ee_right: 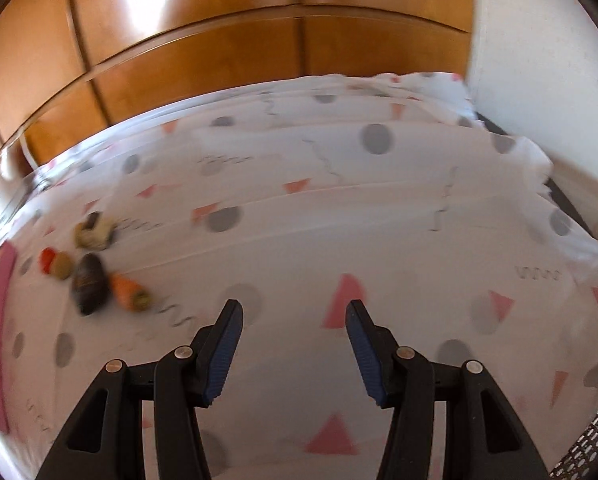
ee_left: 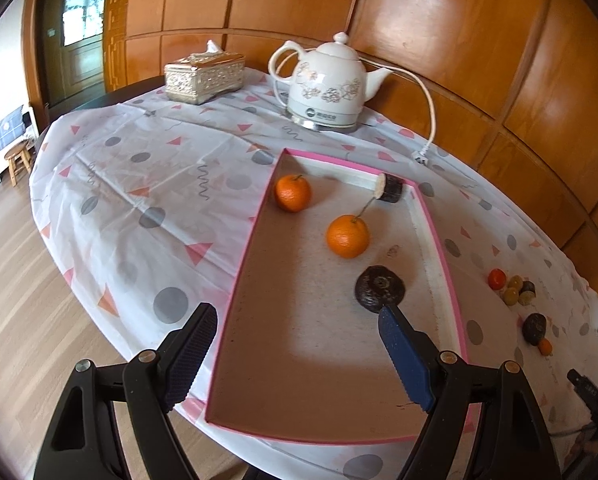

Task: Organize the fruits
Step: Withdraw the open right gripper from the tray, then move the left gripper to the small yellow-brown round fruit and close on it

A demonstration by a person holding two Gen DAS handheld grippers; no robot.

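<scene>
Bright daylight, soft. Glare patches on the glossy wooden wall panels (ee_left: 439, 12), one in each view. Left wrist view sharp; oranges (ee_left: 347, 236) cast short soft shadows, a broad shadow lies on the pink-rimmed tray (ee_left: 255, 240) floor. Right wrist view motion-blurred, small fruits (ee_right: 89, 280) smeared, tablecloth (ee_right: 339, 220) pattern soft. Strong fisheye bending, dark vignette corners.

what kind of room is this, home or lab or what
Most likely a home dining or living room. A table under a patterned tablecloth carries a ceramic electric kettle and an ornate tissue box, with glossy wood wall panelling behind and a small wooden stool on the wood floor.
</scene>
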